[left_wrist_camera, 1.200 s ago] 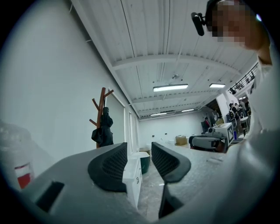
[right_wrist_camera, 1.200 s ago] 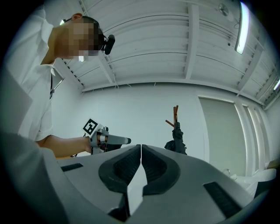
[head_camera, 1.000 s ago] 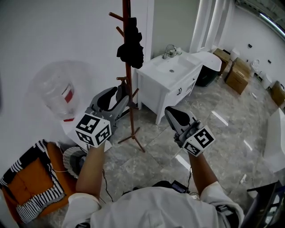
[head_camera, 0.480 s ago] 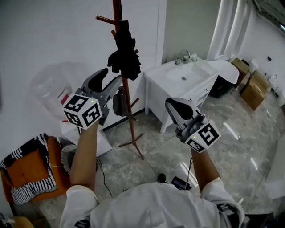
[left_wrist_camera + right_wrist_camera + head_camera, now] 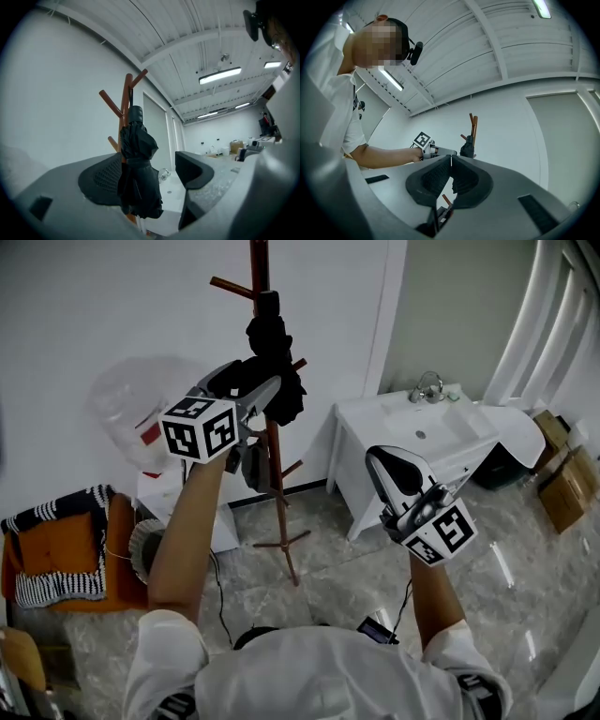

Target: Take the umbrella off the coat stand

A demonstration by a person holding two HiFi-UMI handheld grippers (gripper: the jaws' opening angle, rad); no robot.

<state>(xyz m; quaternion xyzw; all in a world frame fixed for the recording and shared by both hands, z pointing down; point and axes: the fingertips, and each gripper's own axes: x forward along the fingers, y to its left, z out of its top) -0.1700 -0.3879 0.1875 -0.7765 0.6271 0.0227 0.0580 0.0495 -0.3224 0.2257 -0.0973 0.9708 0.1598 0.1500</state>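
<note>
Versus a second ago: both grippers are up from near the coat stand's (image 5: 273,486) lower pegs to umbrella height, and the head view has swung so the washbasin cabinet (image 5: 380,460) now sits right of the stand. Left gripper (image 5: 255,390): jaws have just been opening and now stand wide apart. In the left gripper view (image 5: 147,176) the folded black umbrella (image 5: 138,178) hangs between them, close in front of the left pad, with no squeeze visible, so it's released. Right gripper (image 5: 396,472): pads clenched together with nothing between them (image 5: 451,173), held out over the floor in front of the cabinet, well apart from the stand. The umbrella (image 5: 275,362) is on the stand, hanging against the pole from an upper peg; the right gripper view shows it there too (image 5: 467,150), on the stand (image 5: 474,124). Containers: a translucent plastic container (image 5: 127,404) with a red label by the wall, left of the stand, contents unreadable. The basin top carries one faucet (image 5: 427,385). Cardboard boxes (image 5: 565,495) at the right edge are closed. Count: one umbrella, one coat stand (image 5: 125,93), two grippers, two boxes visible.
</note>
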